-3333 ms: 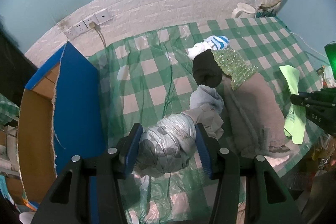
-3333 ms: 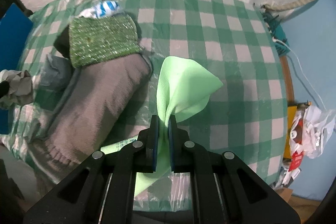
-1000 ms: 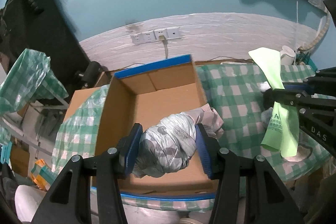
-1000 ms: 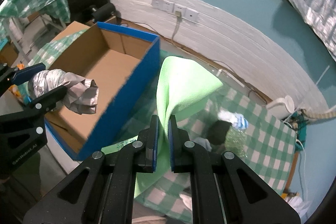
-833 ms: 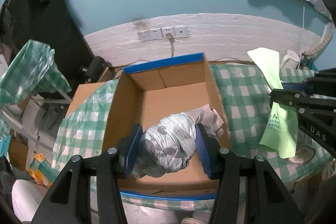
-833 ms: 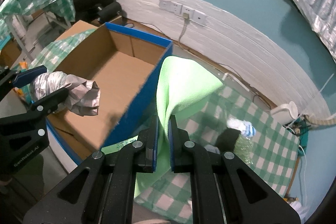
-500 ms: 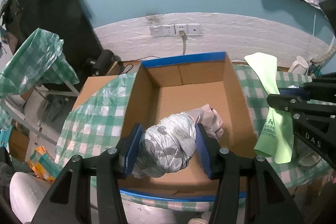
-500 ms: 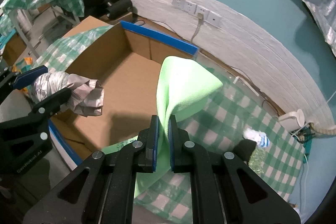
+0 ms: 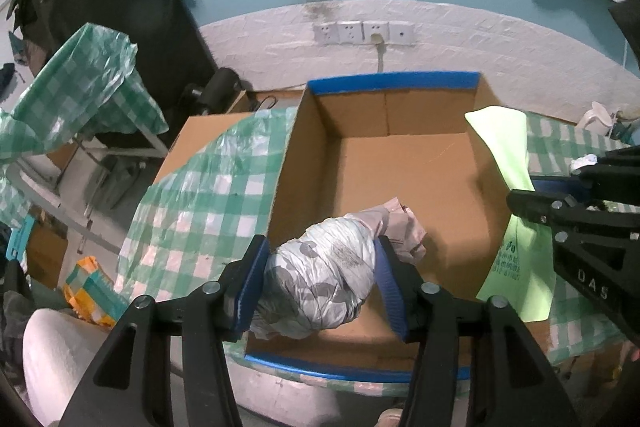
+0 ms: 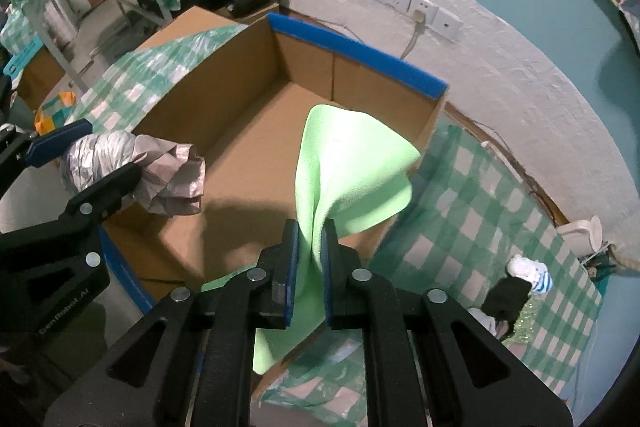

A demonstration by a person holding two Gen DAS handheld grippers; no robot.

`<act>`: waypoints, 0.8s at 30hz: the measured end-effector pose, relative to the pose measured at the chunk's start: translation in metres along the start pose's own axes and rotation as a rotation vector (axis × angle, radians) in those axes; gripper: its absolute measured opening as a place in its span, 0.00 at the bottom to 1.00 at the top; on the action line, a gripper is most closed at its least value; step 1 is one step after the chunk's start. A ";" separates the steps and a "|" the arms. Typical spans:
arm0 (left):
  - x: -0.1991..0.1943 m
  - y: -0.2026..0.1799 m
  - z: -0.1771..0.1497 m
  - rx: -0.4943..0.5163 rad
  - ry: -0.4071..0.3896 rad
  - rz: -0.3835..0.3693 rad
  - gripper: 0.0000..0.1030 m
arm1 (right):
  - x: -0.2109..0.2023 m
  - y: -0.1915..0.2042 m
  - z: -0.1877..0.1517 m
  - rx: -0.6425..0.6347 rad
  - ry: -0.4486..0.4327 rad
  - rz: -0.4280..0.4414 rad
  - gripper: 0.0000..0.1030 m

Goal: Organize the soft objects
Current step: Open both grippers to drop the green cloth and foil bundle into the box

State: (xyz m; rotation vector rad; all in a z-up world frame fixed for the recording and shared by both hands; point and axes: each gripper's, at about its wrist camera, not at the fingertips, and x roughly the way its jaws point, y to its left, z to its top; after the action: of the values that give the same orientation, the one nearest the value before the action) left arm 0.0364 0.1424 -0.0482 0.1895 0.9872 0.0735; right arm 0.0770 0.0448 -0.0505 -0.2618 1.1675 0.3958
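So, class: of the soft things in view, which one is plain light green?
The green cloth between the right tongs; the bundle in the left tongs is silvery grey.

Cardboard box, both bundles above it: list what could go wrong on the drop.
1. The green cloth hangs over the cardboard box near its right wall; as the right gripper opens, it may drape over the rim or land outside.
2. The silver bundle sits above the near edge; as the left gripper opens, its loose tail could catch there.
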 end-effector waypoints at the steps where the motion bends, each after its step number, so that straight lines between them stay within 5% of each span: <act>1: 0.002 0.001 0.000 -0.003 0.009 0.006 0.56 | 0.002 0.001 0.000 -0.002 0.003 -0.002 0.18; 7: 0.007 0.004 -0.001 -0.005 0.033 0.013 0.67 | 0.004 0.004 0.000 -0.010 0.002 -0.016 0.55; 24: 0.001 -0.002 0.004 -0.007 0.010 -0.001 0.73 | -0.011 -0.014 -0.009 0.036 -0.025 -0.041 0.62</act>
State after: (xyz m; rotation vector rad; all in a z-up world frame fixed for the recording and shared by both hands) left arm 0.0403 0.1400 -0.0468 0.1820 0.9973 0.0769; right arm 0.0720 0.0264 -0.0443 -0.2486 1.1414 0.3406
